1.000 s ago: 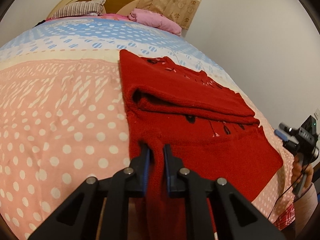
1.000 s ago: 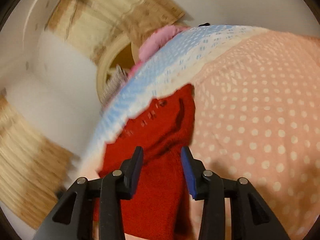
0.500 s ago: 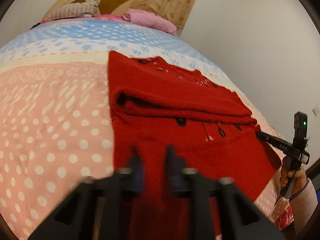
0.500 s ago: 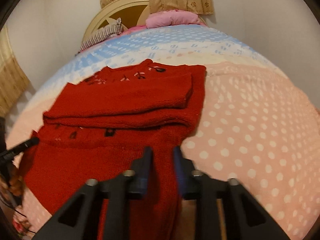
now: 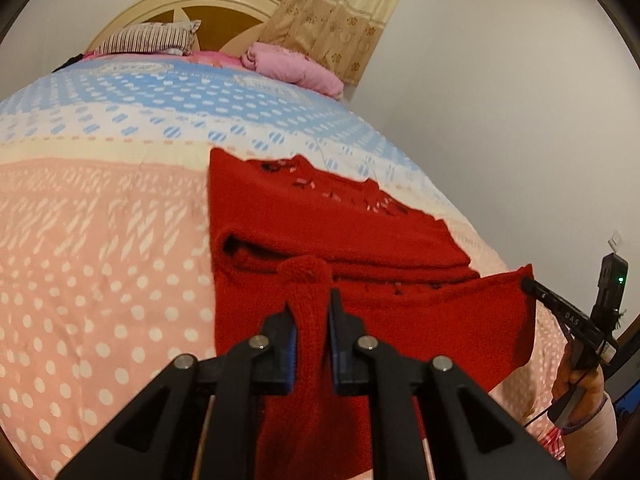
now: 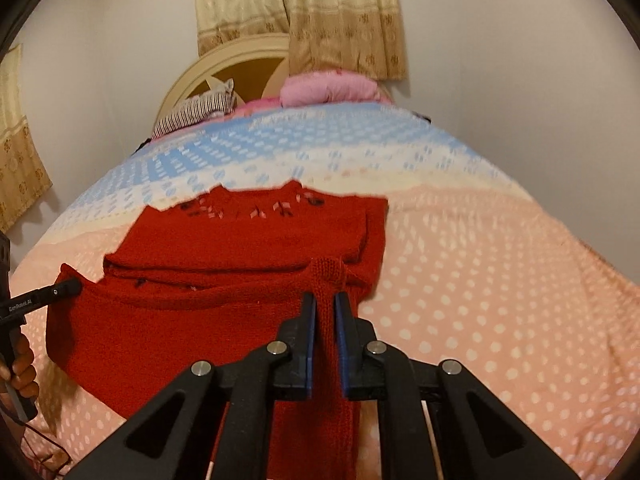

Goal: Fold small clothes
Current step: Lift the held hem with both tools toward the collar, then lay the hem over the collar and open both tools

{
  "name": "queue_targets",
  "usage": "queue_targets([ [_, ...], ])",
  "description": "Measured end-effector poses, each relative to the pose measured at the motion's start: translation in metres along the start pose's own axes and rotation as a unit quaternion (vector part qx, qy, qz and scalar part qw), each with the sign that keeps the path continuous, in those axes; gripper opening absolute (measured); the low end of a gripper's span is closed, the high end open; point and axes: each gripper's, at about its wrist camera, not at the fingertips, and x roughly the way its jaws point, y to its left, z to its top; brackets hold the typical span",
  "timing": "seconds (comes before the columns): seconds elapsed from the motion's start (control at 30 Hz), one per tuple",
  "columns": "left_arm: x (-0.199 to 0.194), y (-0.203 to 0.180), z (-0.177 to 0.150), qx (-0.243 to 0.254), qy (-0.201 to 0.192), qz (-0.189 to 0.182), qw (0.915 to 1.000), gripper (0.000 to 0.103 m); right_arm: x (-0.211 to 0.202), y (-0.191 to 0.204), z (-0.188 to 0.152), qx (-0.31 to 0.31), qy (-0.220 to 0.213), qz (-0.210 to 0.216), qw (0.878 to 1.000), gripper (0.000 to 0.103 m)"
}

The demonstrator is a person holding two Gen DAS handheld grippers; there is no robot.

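A red knitted sweater (image 5: 320,224) lies on the bed, its sleeves folded across the chest; it also shows in the right wrist view (image 6: 248,248). My left gripper (image 5: 311,308) is shut on the sweater's bottom hem at one corner and holds it lifted. My right gripper (image 6: 325,304) is shut on the hem at the other corner, also lifted. The hem between them hangs raised above the bed. Each gripper shows in the other's view, the right gripper (image 5: 532,286) at the far right and the left gripper (image 6: 68,288) at the far left.
The bed has a pink, white and blue dotted cover (image 5: 100,240). A striped pillow (image 5: 152,38) and a pink pillow (image 5: 296,68) lie by the headboard (image 6: 240,60). Curtains (image 6: 340,12) hang behind. A white wall (image 5: 500,100) is close on one side.
My right gripper swung in and closed on the hem's corner. Both grippers have since lifted the hem and moved it toward the sweater's folded sleeves.
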Motion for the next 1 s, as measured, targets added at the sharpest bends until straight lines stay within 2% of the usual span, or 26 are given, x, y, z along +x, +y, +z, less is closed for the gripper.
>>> queue_targets([
  [0.13, -0.002, -0.003, 0.011, 0.009, -0.008, 0.009, 0.9999, 0.013, -0.014, 0.005, 0.014, 0.003, -0.027, -0.005, 1.0, 0.008],
  [0.43, 0.012, 0.006, 0.042, -0.021, -0.014, 0.024, 0.9994, 0.013, -0.014, 0.012, 0.034, -0.002, -0.047, -0.019, 0.999, 0.008],
  [0.73, 0.033, 0.011, 0.069, -0.03, -0.015, 0.033, 0.9989, 0.013, 0.011, 0.011, 0.058, -0.01, -0.05, -0.03, 0.998, 0.008],
  [1.0, 0.062, 0.015, 0.099, -0.032, -0.013, 0.048, 0.9983, 0.013, 0.053, 0.002, 0.079, -0.002, -0.034, -0.038, 0.999, 0.008],
])
